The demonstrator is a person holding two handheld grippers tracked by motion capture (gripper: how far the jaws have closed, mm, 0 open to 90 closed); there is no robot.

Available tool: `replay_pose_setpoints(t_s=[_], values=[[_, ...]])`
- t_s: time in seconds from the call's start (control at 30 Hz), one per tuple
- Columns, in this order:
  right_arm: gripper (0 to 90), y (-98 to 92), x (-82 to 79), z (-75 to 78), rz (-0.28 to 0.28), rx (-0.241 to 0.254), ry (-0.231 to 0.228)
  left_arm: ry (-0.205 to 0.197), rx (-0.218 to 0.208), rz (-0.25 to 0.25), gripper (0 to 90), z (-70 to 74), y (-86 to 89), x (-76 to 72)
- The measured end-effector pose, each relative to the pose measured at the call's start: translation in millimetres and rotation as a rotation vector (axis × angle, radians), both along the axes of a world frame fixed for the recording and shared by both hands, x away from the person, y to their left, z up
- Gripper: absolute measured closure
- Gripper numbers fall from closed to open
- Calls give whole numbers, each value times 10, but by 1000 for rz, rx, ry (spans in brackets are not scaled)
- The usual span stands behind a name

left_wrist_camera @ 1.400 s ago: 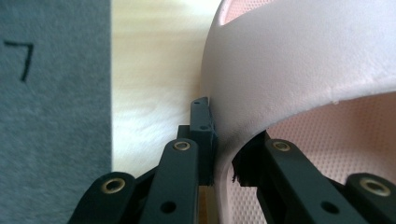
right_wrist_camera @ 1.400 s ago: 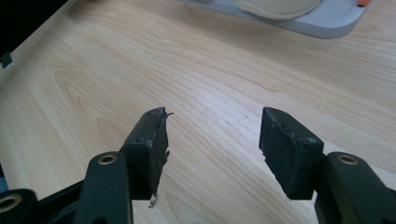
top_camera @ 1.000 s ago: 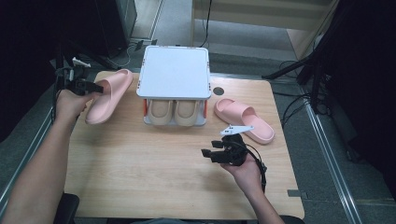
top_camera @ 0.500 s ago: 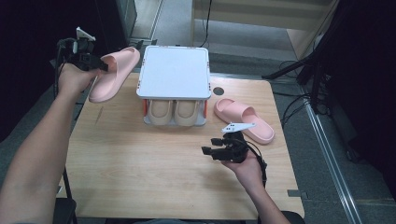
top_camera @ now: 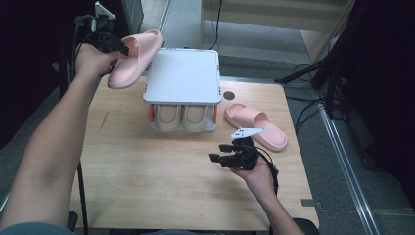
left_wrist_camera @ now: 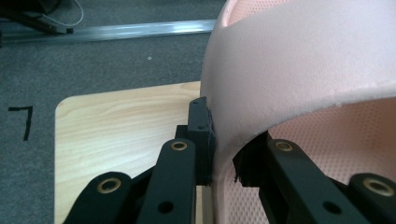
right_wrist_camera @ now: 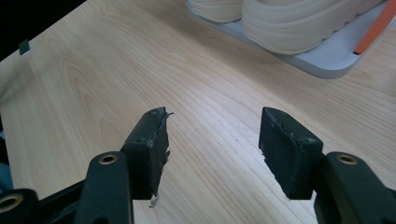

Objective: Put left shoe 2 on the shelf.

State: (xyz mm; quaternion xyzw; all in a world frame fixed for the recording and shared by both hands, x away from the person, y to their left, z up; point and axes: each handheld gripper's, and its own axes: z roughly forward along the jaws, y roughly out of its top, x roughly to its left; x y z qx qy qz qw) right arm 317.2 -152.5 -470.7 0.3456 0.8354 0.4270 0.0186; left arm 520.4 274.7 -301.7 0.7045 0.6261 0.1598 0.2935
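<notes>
A pink slipper (top_camera: 135, 58) hangs in the air over the table's far left corner, beside the white shoe rack (top_camera: 183, 76). My left gripper (top_camera: 117, 48) is shut on its strap; in the left gripper view the strap (left_wrist_camera: 299, 79) is pinched between the two jaws. A second pink slipper (top_camera: 255, 125) lies on the table to the right of the rack. My right gripper (top_camera: 218, 152) stands open low over the wood in front of that slipper, with nothing between its fingers (right_wrist_camera: 149, 140).
A pair of beige shoes (top_camera: 182, 117) sits on the rack's lower shelf, under its flat white top. The wooden table (top_camera: 147, 186) has a small dark hole (top_camera: 228, 95) near the rack. Cables and a metal rail run along the floor at the right.
My left gripper has lifted the pink slipper off the table and carried it up and toward the far side. The right gripper has stayed where it was.
</notes>
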Motion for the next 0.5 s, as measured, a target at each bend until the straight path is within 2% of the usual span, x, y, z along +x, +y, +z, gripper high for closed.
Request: replay_pose_setpoints(t_s=[0.07,0.2,0.3,0.4,0.5], values=[[431,9,-6,2,2,-2,-1,4,23,-10,789,22,-120,36],[430,-14,1,21,-10,23,3,-7,12,-40,781,47,-328,101],[430,-42,11,23,-22,33,4,-18,33,-49,782,35,-491,148],[430,-59,15,25,-27,37,5,-8,9,-56,781,-9,-608,208],[430,-56,8,25,-26,42,5,-11,9,-73,776,-62,-728,254]])
